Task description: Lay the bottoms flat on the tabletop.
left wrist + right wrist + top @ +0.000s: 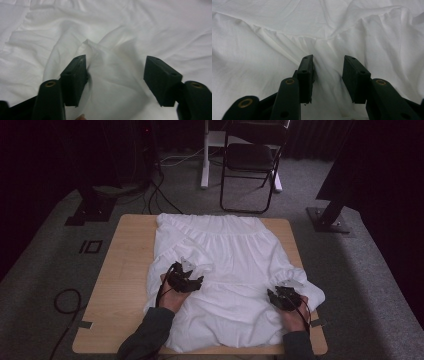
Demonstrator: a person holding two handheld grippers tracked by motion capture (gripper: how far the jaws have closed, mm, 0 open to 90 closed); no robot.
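A white garment [225, 255] lies spread across most of the wooden table [125, 270]. My left gripper [191, 274] rests on its left part, beside a folded-in sleeve. In the left gripper view that gripper [116, 62] is open wide, and a raised fold of white cloth [100, 57] stands between the jaws, brushing the left one. My right gripper [276, 293] sits at the gathered sleeve cuff [295, 277] near the table's right edge. Seen in the right gripper view, this gripper [328, 65] has its jaws partly apart, with the gathered white cloth [327, 47] lying between them.
A black folding chair [247, 160] and a white table leg [205, 155] stand beyond the table. Dark stand bases [90, 210] [327, 220] sit on the carpet at both far corners. A cable loop [67, 300] lies on the floor at left.
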